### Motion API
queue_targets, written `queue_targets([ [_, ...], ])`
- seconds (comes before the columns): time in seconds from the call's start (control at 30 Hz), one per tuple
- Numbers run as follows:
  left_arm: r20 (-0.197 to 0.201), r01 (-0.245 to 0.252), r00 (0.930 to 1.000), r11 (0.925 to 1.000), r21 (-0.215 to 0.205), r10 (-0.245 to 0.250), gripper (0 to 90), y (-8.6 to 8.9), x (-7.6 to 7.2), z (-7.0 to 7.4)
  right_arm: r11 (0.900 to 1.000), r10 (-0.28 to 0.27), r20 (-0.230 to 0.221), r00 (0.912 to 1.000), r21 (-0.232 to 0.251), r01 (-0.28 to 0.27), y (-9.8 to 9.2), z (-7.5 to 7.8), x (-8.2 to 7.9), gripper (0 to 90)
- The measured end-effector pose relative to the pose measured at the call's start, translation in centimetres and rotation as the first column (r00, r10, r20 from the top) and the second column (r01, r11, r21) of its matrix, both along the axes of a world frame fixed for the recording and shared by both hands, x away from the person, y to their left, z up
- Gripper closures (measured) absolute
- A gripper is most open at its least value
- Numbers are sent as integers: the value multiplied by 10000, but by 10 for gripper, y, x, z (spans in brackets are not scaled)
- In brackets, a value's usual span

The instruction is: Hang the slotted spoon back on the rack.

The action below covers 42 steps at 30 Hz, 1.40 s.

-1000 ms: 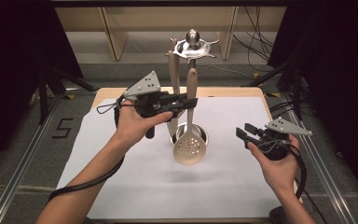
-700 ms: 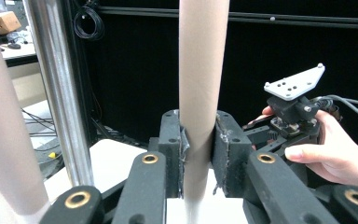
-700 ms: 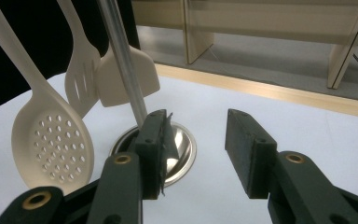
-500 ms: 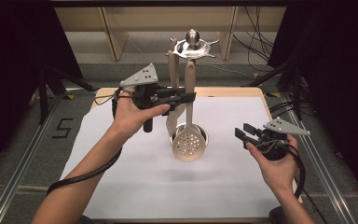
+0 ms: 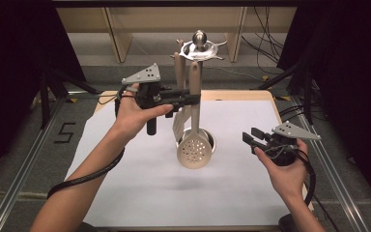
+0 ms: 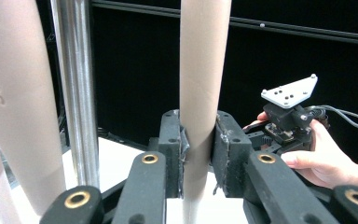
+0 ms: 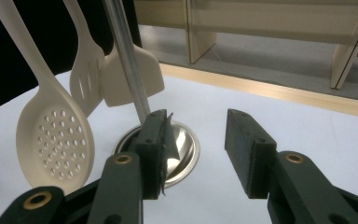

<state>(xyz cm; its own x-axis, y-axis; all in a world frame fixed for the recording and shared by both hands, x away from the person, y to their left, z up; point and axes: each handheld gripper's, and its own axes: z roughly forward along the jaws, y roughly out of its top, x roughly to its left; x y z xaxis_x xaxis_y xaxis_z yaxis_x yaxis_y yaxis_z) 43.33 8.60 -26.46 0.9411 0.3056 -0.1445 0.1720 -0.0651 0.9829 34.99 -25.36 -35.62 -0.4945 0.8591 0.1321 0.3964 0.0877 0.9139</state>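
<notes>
On the table (image 5: 125, 193), a skimmer (image 5: 193, 151) hangs before the utensil stand (image 5: 200, 48), the left gripper (image 5: 193, 99) at its handle, the right gripper (image 5: 251, 140) apart to its right.

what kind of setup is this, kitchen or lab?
Likely a lab recording station, not a kitchen: a white-covered table ringed by black curtains, loose cables on the floor, and one utensil stand as the prop.

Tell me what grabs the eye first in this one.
The left gripper, raised over the middle of the white sheet, is shut on the handle of a beige perforated skimmer that hangs by a steel utensil stand. At the right edge, the right gripper hovers with jaws open, holding nothing.
</notes>
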Motion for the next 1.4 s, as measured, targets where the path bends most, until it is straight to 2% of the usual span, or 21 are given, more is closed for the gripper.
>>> queue_targets([
  [0.1,-181,81,9998,9999,-117,-83,745,0,3,-1,9998,-18,70,10000,-176,20,-1,0,0,599],
  [0.27,-425,56,9991,9998,-216,-65,741,1,7,-3,10000,-65,-51,10000,-72,65,-1,1,-1,600],
  [0.37,-601,-26,9982,9995,-327,6,734,0,9,-5,10000,-5,151,9999,-99,6,-1,-1,0,600],
  [0.47,-666,-244,9975,9989,-408,217,721,0,10,-7,9999,14,115,9999,-113,-12,-1,-1,0,600],
  [0.5,-669,-329,9973,9985,-427,300,716,0,11,-7,10000,-27,-74,10000,-15,27,-1,0,-1,600],
  [0.57,-676,-513,9966,9974,-498,479,704,0,10,-9,10000,-79,-46,10000,-43,79,-1,1,-1,600],
  [0.63,-621,-659,9961,9966,-497,628,689,1,9,-10,9996,-6,425,9991,-288,18,-3,-1,1,600],
  [0.77,-97,-1213,9926,9924,-215,1211,629,5,2,-11,9998,-115,124,9999,-182,118,-5,0,0,600],
  [0.8,-48,-1341,9910,9907,-230,1340,614,7,0,-11,9995,-294,227,9993,-60,295,-3,-1,0,600],
  [0.87,94,-1580,9874,9872,-207,1582,585,10,-4,-11,9996,-276,216,9994,-46,277,-3,-1,0,600],
  [0.9,172,-1635,9863,9863,-204,1638,581,12,-7,-11,9997,-229,351,9991,-118,233,-4,-1,1,599],
  [1.03,559,-1907,9800,9816,-140,1912,556,21,-18,-12,9995,-280,318,9991,-142,285,-4,-1,1,597],
  [1.1,719,-2072,9757,9783,-48,2070,541,26,-24,-15,9995,-267,67,9996,-141,268,-5,0,0,595],
  [1.2,912,-2407,9667,9706,79,2390,520,36,-32,-21,9995,-273,99,9996,-124,274,-7,0,1,591],
  [1.3,1043,-2831,9544,9589,172,2798,500,48,-39,-27,9995,-200,267,9994,-245,207,-10,-1,2,588],
  [1.33,1074,-2937,9510,9557,203,2900,496,52,-40,-29,9995,-290,116,9995,-77,291,-9,0,2,587],
  [1.37,1069,-3061,9472,9518,206,3023,490,56,-42,-31,9992,-191,278,9994,-352,201,-11,0,3,586],
  [1.4,1095,-3150,9441,9488,213,3110,486,59,-43,-32,9990,-229,328,9992,-375,241,-12,0,3,585],
])
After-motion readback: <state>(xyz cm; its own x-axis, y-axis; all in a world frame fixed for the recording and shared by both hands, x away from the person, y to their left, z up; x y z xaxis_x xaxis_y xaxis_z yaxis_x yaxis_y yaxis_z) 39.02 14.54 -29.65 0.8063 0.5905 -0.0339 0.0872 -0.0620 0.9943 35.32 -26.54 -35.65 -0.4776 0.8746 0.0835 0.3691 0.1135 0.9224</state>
